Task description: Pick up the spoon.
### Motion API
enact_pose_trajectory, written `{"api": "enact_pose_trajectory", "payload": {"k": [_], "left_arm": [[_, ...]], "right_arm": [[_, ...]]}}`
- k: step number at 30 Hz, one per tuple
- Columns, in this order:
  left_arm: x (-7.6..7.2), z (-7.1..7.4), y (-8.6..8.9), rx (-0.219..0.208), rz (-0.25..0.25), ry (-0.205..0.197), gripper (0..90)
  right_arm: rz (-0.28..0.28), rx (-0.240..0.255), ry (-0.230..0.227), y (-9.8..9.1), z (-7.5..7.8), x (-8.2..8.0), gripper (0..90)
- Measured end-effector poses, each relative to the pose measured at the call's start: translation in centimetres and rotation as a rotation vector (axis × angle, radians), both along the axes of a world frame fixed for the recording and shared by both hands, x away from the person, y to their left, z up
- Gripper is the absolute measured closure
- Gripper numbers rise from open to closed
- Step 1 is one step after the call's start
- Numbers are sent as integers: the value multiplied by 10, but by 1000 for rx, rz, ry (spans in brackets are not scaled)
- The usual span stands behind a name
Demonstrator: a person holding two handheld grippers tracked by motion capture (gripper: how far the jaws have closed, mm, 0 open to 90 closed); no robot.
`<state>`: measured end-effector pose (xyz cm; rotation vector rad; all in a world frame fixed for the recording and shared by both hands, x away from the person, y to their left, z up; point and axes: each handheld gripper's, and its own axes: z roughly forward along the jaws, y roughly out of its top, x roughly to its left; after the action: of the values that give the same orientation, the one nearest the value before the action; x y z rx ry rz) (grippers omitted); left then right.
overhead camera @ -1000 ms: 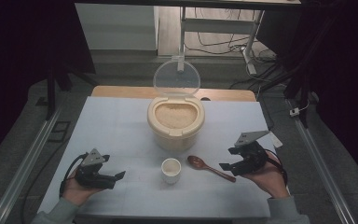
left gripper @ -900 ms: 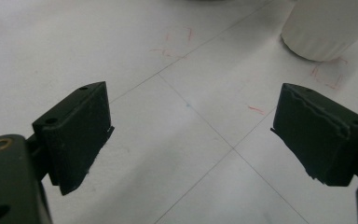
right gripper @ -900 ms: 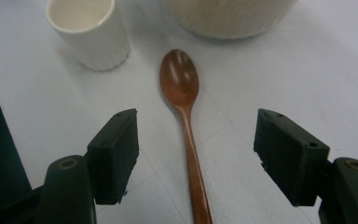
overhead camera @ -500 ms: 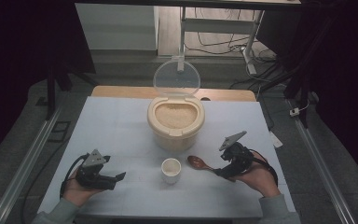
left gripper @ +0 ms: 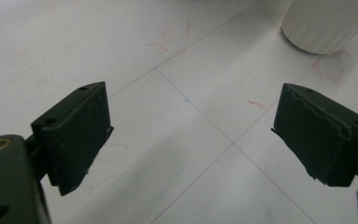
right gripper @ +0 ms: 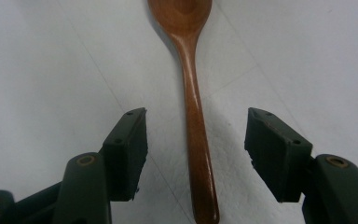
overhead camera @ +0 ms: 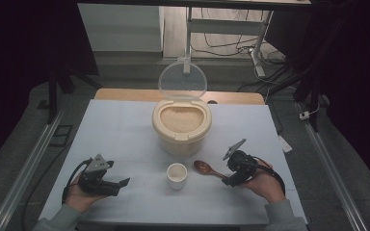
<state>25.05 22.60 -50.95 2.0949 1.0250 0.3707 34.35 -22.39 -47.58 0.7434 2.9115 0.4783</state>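
A brown wooden spoon (overhead camera: pixel 207 169) lies flat on the white table (overhead camera: pixel 125 130), bowl toward the small white cup (overhead camera: pixel 177 175). My right gripper (overhead camera: pixel 227 182) is low over the handle end. In the right gripper view the spoon handle (right gripper: pixel 196 130) runs between the two pads with a gap on each side; the jaws have just been closing and remain open, not touching it. My left gripper (overhead camera: pixel 123 183) rests at the front left, open over bare table, its pads (left gripper: pixel 81 135) wide apart and the cup (left gripper: pixel 326 23) beyond them.
A cream rice container (overhead camera: pixel 181 122) full of grains stands mid-table with its clear lid (overhead camera: pixel 182 79) tipped up behind it. A wooden board (overhead camera: pixel 125 94) edges the far side. Metal rails (overhead camera: pixel 26 163) run along both sides of the table.
My right gripper came down and leftward from the table's right side to the spoon's handle, and its jaws have narrowed around it. The left gripper has stayed where it was.
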Motion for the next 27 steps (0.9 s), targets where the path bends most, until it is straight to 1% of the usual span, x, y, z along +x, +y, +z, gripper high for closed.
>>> {"api": "enact_pose_trajectory", "payload": {"k": [5,6,9,11,16,18,19,20,22,23,24,25,27], "left_arm": [[-1,0,0,2,-1,0,108],[0,0,0,2,-3,1,108],[0,-1,0,3,-6,4,108],[0,-2,0,3,-6,5,108],[-1,-2,0,7,-10,3,108],[-1,-2,0,9,-12,3,108],[-1,-2,0,10,-12,3,108],[-1,-2,0,11,-13,4,107],[0,-3,-1,12,-14,5,108],[0,-3,-1,13,-14,6,108],[-1,-3,-1,13,-14,6,108],[-1,-3,0,14,-15,5,108],[-1,-4,0,16,-16,6,108]], "right_arm": [[6,-14,7,2,-6,1,429],[9,-22,5,2,-8,1,450],[11,-21,3,3,-9,2,488],[12,-20,2,3,-9,2,498],[23,-27,-12,4,-9,2,569],[28,-32,-8,5,-9,2,587],[37,-38,-8,5,-10,2,594],[34,-36,1,6,-11,2,600],[43,-50,6,7,-14,2,612],[52,-65,6,8,-15,3,614],[51,-74,4,8,-17,3,617],[41,-79,13,9,-18,3,618],[43,-77,13,9,-18,3,620]]}}
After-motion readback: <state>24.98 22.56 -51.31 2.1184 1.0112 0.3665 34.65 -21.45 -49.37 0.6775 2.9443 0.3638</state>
